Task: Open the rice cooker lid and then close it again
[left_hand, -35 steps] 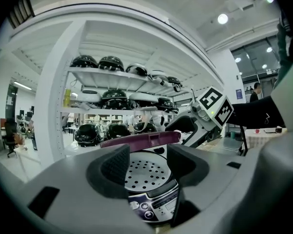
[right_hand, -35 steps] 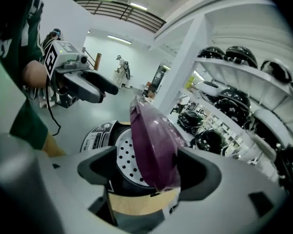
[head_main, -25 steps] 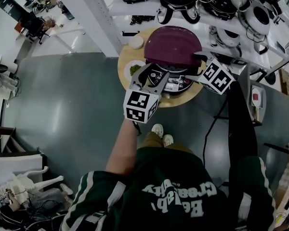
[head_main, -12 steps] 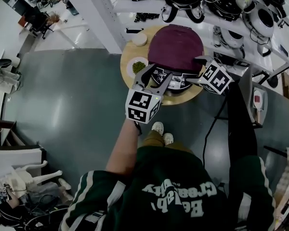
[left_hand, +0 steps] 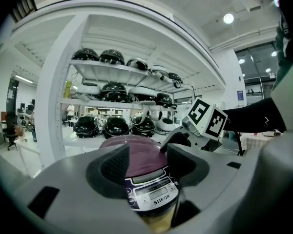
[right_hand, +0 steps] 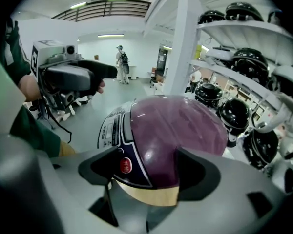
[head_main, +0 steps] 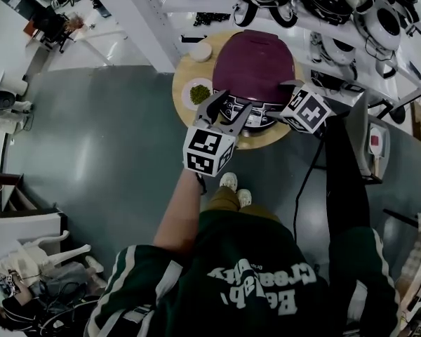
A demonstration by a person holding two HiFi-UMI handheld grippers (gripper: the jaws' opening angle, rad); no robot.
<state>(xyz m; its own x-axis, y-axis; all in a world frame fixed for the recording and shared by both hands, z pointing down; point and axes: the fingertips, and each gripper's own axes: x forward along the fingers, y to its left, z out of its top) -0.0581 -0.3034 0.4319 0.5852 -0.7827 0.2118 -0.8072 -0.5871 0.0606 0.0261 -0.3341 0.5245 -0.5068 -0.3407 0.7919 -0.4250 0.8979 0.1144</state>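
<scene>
Left gripper (head_main: 228, 108) wide open, empty, rice cooker (head_main: 250, 115) front ahead; right gripper (head_main: 284, 98) wide open, empty, over lowered lid (head_main: 256, 65) side.

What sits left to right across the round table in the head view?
Dish of greens → rice cooker → right gripper, at the cooker's right edge.

Head camera looks down; gripper views share cooker (head_main: 256, 69).
</scene>
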